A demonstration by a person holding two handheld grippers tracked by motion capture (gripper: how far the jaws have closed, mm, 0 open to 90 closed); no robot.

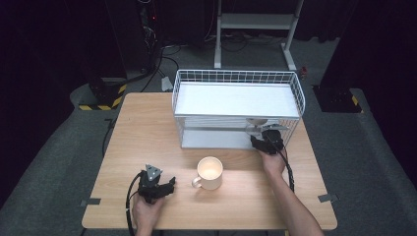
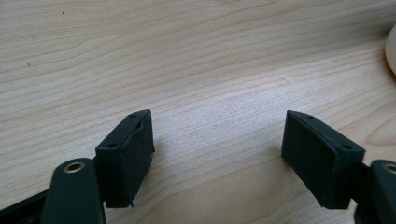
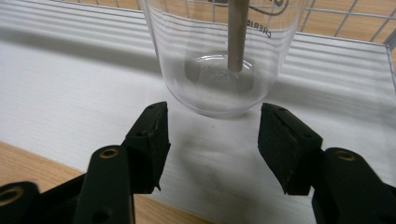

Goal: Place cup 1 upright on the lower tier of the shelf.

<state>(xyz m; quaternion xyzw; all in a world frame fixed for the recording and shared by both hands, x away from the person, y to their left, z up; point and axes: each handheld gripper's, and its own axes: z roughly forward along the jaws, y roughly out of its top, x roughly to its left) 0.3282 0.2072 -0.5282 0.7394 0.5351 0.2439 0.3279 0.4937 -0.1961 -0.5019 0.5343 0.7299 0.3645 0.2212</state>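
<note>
the clear glass (image 3: 219, 60) stands upright on the lower white shelf (image 3: 70, 84) of the wire rack (image 1: 295, 93), toward its right front corner, its long axis vertical and a pale stick (image 3: 237, 32) standing inside it. we see it dead ahead of the right gripper (image 3: 212, 140), just past the fingertips and centred on the gap between them. those jaws stand apart with nothing between them, the pads clear of the glass on both sides. so the move ahead, as we judge it, is a short straight push forward before any squeeze. from above the glass is hard to make out behind the wires, so we can't say how close it sits to the rack's wall. the left gripper (image 1: 158, 186) rests well away on the table (image 1: 147, 128), left of the cream mug (image 1: 210, 172), its jaws spread over bare wood.
</note>
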